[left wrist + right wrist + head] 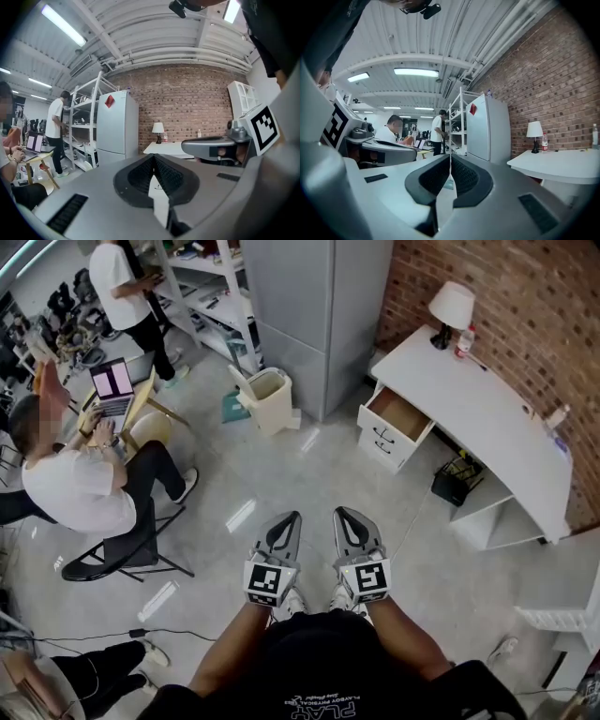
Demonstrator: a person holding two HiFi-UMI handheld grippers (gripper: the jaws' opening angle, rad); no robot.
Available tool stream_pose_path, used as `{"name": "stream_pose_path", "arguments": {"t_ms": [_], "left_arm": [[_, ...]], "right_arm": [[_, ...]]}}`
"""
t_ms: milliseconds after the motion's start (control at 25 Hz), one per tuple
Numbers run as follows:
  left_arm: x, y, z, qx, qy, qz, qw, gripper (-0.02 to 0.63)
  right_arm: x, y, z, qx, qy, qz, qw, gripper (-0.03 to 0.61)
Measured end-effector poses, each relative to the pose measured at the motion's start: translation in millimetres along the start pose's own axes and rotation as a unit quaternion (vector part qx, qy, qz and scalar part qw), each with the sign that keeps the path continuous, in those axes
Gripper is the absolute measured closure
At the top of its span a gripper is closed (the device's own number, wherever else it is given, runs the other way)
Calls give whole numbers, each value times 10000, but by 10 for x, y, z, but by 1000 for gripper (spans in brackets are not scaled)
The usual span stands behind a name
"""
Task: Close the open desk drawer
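Left gripper and right gripper sit side by side at the lower middle of the head view, each with its jaws pressed together and nothing between them; their own views show the ribbed pads meeting at the tips. Both point up the frame, roughly level, over bare floor. The open drawer lies up and to the right of them, in the upper right part of the frame, well apart from either tip; it sticks out of the white desk that runs along the brick wall, and its wooden inside shows from above. Its white front panel faces down and to the left, more or less towards the grippers, so the line of its travel runs from lower left to upper right, back into the desk. The right gripper is the nearer of the two, though not by much; my reading is that the person must first walk up and to the right across the floor, past the black basket, before either gripper can press on that panel.
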State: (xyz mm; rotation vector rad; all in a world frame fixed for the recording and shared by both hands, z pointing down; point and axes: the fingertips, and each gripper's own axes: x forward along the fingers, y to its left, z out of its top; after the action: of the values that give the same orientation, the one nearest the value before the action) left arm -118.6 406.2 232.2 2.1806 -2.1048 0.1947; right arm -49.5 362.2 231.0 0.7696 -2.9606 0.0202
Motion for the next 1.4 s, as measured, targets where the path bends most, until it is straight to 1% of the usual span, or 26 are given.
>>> {"name": "stream_pose_path", "arguments": {"t_ms": [160,280,440,600,720,840,1080,1280,1400], "left_arm": [[-94,97,5,10,-54,-97,9999,606],[-148,157,7,-25,-90,-174,9998,606],[-214,203,46,-34,-133,-300,9995,606],[-232,205,33,1,-151,-362,9992,606],[-171,217,47,53,-114,-379,9992,606],[-17,232,31,91,-46,-353,9993,606],[405,238,37,107,40,-246,9996,606],[816,193,115,116,80,-169,9998,606],[1019,174,145,122,110,-73,9998,606]], "right_arm": [[15,108,-23,82,0,-97,9999,549],[1,180,-18,32,112,-177,9998,549],[-25,271,23,126,208,-289,9993,549],[-54,264,21,19,244,-381,9990,549],[-17,94,11,67,261,-493,9984,549],[70,-75,2,106,236,-513,9983,549],[272,-369,-42,74,232,-321,9992,548],[412,-827,-62,-214,311,-171,9991,548],[477,-1050,-39,-243,316,-121,9991,548]]}}
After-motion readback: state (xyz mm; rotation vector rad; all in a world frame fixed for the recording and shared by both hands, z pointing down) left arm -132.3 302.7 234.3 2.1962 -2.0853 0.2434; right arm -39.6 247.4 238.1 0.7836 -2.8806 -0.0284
